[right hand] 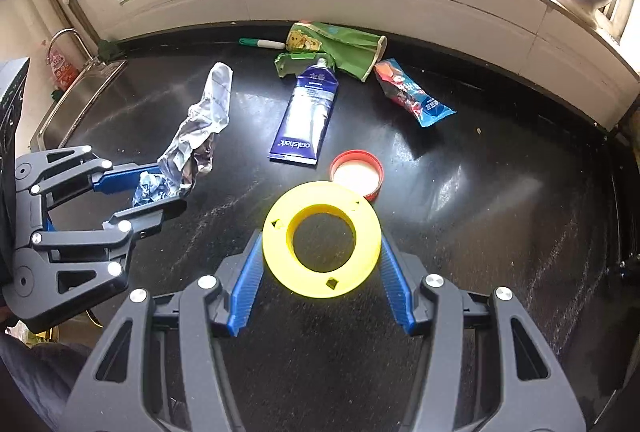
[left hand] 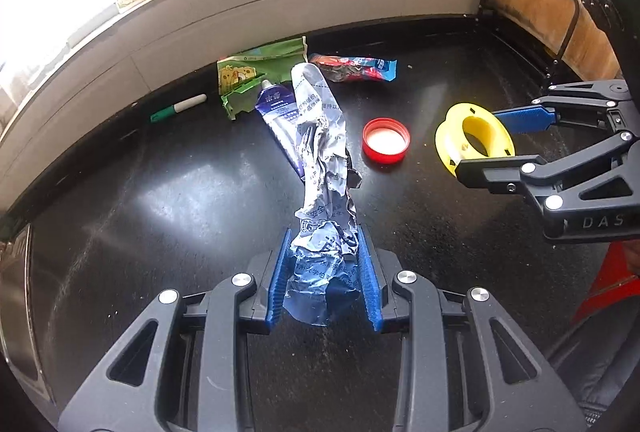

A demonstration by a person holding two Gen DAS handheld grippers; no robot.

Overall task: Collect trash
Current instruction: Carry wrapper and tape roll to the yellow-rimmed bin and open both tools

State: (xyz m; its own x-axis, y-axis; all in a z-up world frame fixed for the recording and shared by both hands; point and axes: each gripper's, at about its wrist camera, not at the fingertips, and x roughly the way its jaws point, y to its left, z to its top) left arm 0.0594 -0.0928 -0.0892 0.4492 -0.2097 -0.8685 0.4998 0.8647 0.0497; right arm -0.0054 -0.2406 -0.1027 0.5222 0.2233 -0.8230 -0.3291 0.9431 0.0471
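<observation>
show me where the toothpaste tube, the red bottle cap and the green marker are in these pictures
toothpaste tube (right hand: 306, 116), right wrist view, middle of its blue body.
red bottle cap (right hand: 357, 175), right wrist view, white inside of the cap.
green marker (left hand: 178, 108), left wrist view, middle of the barrel.

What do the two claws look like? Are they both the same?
Yes, they match. The left claw and the right claw are black plastic frames with triangle-shaped cutouts and shiny silver round bolts. Each finger has a bright blue ridged pad. White letters "DAS" mark the right claw's body.
</observation>
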